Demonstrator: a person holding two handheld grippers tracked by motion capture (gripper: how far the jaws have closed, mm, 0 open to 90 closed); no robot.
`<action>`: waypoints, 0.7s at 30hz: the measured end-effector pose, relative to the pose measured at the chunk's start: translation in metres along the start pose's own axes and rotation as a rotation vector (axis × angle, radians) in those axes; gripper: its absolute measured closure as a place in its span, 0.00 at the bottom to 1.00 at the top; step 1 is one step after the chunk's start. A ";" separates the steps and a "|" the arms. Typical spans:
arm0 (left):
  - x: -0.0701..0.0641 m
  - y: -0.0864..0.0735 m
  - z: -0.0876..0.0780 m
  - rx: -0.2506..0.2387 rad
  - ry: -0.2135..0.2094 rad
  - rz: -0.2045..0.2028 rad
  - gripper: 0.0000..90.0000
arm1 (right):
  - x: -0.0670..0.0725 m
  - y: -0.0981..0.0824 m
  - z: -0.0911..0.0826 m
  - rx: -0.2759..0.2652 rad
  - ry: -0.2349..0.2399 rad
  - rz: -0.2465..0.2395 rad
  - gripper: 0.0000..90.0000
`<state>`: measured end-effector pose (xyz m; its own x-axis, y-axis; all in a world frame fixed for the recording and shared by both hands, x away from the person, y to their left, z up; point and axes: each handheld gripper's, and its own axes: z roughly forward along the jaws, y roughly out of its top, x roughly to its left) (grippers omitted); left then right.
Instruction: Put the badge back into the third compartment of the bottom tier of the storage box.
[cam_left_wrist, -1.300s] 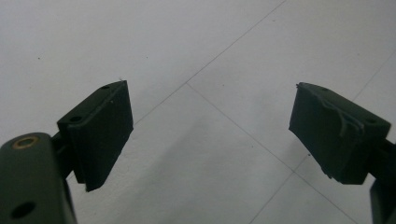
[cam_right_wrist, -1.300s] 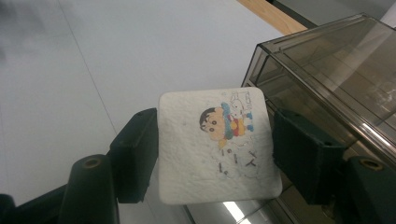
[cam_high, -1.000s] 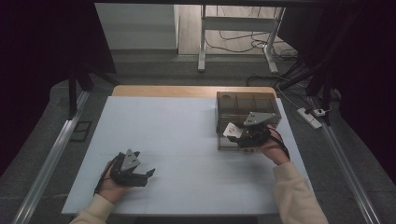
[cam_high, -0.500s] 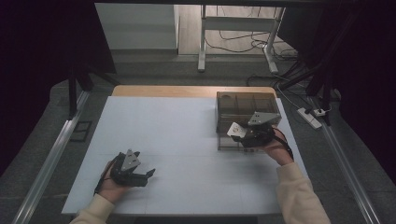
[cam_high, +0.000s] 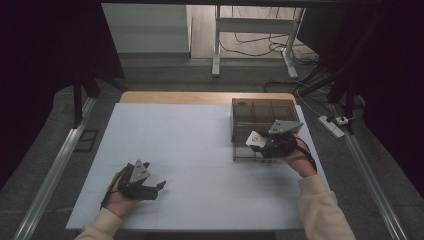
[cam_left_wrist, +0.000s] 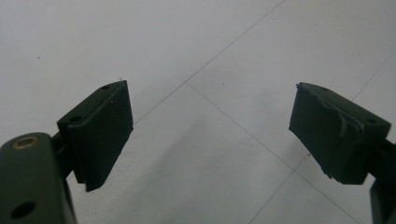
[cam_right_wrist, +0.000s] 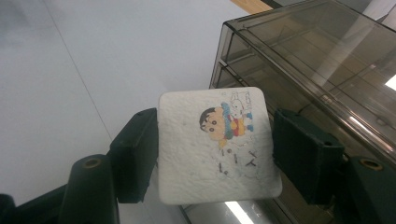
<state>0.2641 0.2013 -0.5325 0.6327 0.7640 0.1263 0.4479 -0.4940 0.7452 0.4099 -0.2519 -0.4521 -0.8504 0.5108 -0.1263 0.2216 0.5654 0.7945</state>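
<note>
My right gripper is shut on a white square pad printed with a cartoon child, gripping its two side edges. In the right gripper view the pad stands up between the jaws of the right gripper, off the table. It hangs at the near left corner of a smoky clear plastic drawer box, whose stacked drawers lie just behind it. My left gripper rests in the person's hand on the white table at the near left. Its jaws are wide open with only bare table between them.
The white table has a wooden strip along its far edge. Metal rails run along both sides of it. Beyond it are a frame's legs, cables and a power strip on the floor.
The right gripper with the pad has drifted slightly to the right along the box's front. The left hand has stayed where it was.
</note>
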 end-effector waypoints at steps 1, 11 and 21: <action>0.000 0.000 0.000 0.000 0.000 0.000 0.15 | 0.000 0.000 -0.001 0.000 -0.001 0.004 0.36; 0.000 0.000 0.000 -0.003 0.001 -0.003 0.15 | -0.005 -0.004 -0.009 -0.008 -0.022 0.012 0.36; 0.001 0.000 0.000 -0.002 0.002 -0.003 0.15 | -0.009 -0.009 -0.018 -0.009 -0.036 0.020 0.36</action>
<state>0.2646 0.2016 -0.5325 0.6298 0.7666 0.1255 0.4487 -0.4909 0.7468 0.4074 -0.2732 -0.4478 -0.8281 0.5449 -0.1318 0.2335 0.5489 0.8026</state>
